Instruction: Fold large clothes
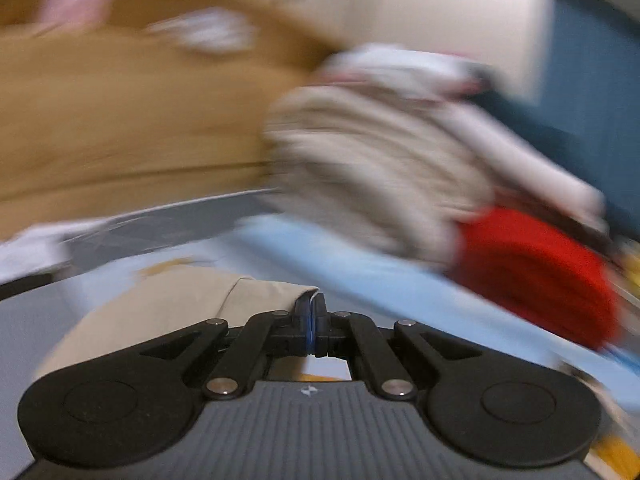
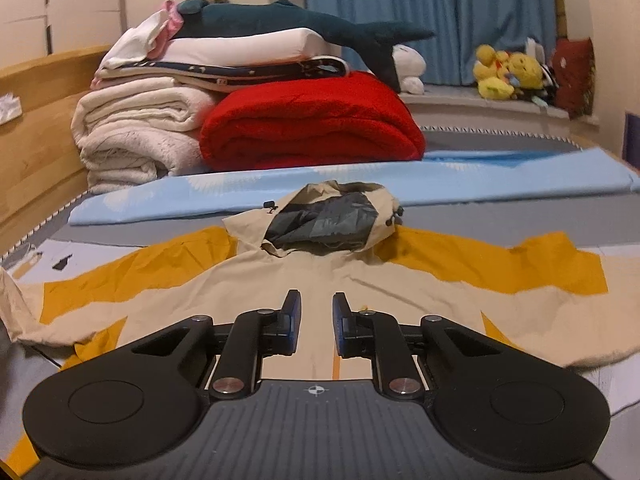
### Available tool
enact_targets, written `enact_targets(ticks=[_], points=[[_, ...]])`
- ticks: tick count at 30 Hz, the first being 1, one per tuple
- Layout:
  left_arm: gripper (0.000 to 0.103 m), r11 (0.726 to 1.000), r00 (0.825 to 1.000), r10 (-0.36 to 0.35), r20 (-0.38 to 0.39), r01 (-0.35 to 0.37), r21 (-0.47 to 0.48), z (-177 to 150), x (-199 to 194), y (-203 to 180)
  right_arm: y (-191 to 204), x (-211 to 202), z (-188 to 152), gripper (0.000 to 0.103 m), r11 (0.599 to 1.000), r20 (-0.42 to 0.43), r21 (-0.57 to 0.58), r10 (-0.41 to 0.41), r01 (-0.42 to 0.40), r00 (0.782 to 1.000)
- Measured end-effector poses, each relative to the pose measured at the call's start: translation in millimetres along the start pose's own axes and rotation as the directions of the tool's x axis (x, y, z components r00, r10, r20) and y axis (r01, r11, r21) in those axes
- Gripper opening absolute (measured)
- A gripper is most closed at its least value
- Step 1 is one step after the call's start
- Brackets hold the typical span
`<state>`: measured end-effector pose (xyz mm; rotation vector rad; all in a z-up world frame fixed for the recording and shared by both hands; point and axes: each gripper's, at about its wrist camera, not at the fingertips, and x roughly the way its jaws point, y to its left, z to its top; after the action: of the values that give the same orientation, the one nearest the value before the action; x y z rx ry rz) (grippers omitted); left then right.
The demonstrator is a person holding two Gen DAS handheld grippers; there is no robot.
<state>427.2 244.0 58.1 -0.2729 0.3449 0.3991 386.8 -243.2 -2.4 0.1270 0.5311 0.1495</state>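
A beige and mustard-yellow hooded jacket (image 2: 320, 276) lies spread flat on the bed, hood (image 2: 328, 216) away from me, both sleeves stretched out sideways. My right gripper (image 2: 317, 312) is open and empty, low over the jacket's middle. My left gripper (image 1: 311, 306) is shut on a beige fold of the jacket (image 1: 168, 308), which drapes to the left of its fingers. The left wrist view is heavily motion-blurred.
A stack of folded blankets sits at the bed's head: white ones (image 2: 136, 132), a red one (image 2: 312, 120), and a dark plush shark (image 2: 304, 24) on top. A light blue sheet (image 2: 360, 184) lies beyond the hood. A wooden bed frame (image 2: 36, 128) runs along the left.
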Motion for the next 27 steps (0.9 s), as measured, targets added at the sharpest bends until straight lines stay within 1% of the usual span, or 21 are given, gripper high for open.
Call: enact_targets(ticks=[1,2,3,4,5,6,7,8,9,10,12,13,16,17,19,20,21,22,23,24,27], points=[[0.0,0.995,0.997,-0.076,0.002,0.076,0.06,-5,-14,-35,-3,-1,0,0.016,1.0,-0.006,0.009,-0.008,0.008,1.0],[0.0,0.976,0.986,-0.167,-0.012,0.167,0.137,-16,-31,-78,-6,-3,0,0.016,1.0,-0.015,0.024,-0.012,0.012,1.0],[0.0,0.952,0.971,-0.237,-0.04,0.24,0.189,-28,-45,-111,-10,-4,0,0.016,0.999,-0.022,0.039,-0.012,0.013,1.0],[0.0,0.919,0.947,-0.31,-0.084,0.321,0.23,-42,-58,-141,-14,-6,0,0.016,0.998,-0.032,0.057,-0.011,0.013,0.999],[0.002,0.872,0.91,-0.388,-0.146,0.414,0.261,-60,-70,-170,-19,-8,0,0.016,0.997,-0.042,0.071,-0.013,0.016,0.999],[0.004,0.817,0.861,-0.451,-0.233,0.504,0.28,-82,-80,-195,-23,-9,0,0.017,0.996,-0.049,0.082,-0.017,0.021,0.999],[0.01,0.762,0.808,-0.486,-0.333,0.578,0.29,-102,-86,-214,-27,-10,1,0.017,0.995,-0.054,0.096,-0.022,0.027,0.998],[0.015,0.698,0.737,-0.503,-0.451,0.654,0.292,-124,-93,-230,-32,-12,2,0.017,0.993,-0.056,0.113,-0.027,0.033,0.998],[0.015,0.66,0.697,-0.504,-0.51,0.692,0.293,-138,-100,-237,-37,-13,3,0.017,0.991,-0.056,0.131,-0.031,0.038,0.998],[0.015,0.649,0.692,-0.496,-0.525,0.697,0.305,-146,-109,-237,-42,-15,4,0.018,0.987,-0.055,0.153,-0.037,0.045,0.998],[0.016,0.665,0.704,-0.481,-0.522,0.681,0.306,-146,-117,-226,-52,-18,6,0.024,0.979,-0.056,0.192,-0.051,0.061,0.997],[0.016,0.693,0.721,-0.468,-0.512,0.658,0.293,-140,-116,-215,-56,-19,8,0.026,0.975,-0.056,0.212,-0.06,0.071,0.997],[0.016,0.83,0.812,-0.365,-0.456,0.505,0.235,-112,-96,-176,-63,-22,10,0.026,0.968,-0.04,0.235,-0.075,0.082,0.996],[0.016,0.862,0.834,-0.333,-0.439,0.458,0.218,-105,-90,-162,-62,-22,10,0.026,0.969,-0.031,0.23,-0.081,0.086,0.996],[0.016,0.902,0.872,-0.273,-0.406,0.379,0.208,-100,-77,-139,-60,-21,10,0.026,0.974,-0.016,0.212,-0.081,0.082,0.997],[0.016,0.918,0.886,-0.237,-0.399,0.338,0.206,-99,-66,-128,-57,-19,9,0.025,0.977,-0.011,0.198,-0.076,0.076,0.997],[0.016,0.932,0.891,-0.202,-0.406,0.302,0.2,-102,-58,-120,-53,-18,8,0.022,0.981,-0.006,0.18,-0.065,0.066,0.998],[0.016,0.947,0.888,-0.153,-0.433,0.258,0.194,-104,-47,-114,-49,-16,7,0.02,0.986,-0.005,0.159,-0.052,0.052,0.999],[0.016,0.96,0.873,-0.101,-0.478,0.212,0.184,-105,-33,-109,-43,-13,6,0.018,0.99,-0.008,0.134,-0.039,0.04,0.999],[0.016,0.966,0.866,-0.089,-0.492,0.195,0.168,-103,-24,-104,-37,-11,5,0.018,0.993,-0.012,0.113,-0.027,0.028,1.0],[0.017,0.972,0.88,-0.069,-0.469,0.165,0.166,-95,-5,-98,-16,-1,-2,0.018,0.998,-0.04,0.05,0.038,-0.036,0.998]])
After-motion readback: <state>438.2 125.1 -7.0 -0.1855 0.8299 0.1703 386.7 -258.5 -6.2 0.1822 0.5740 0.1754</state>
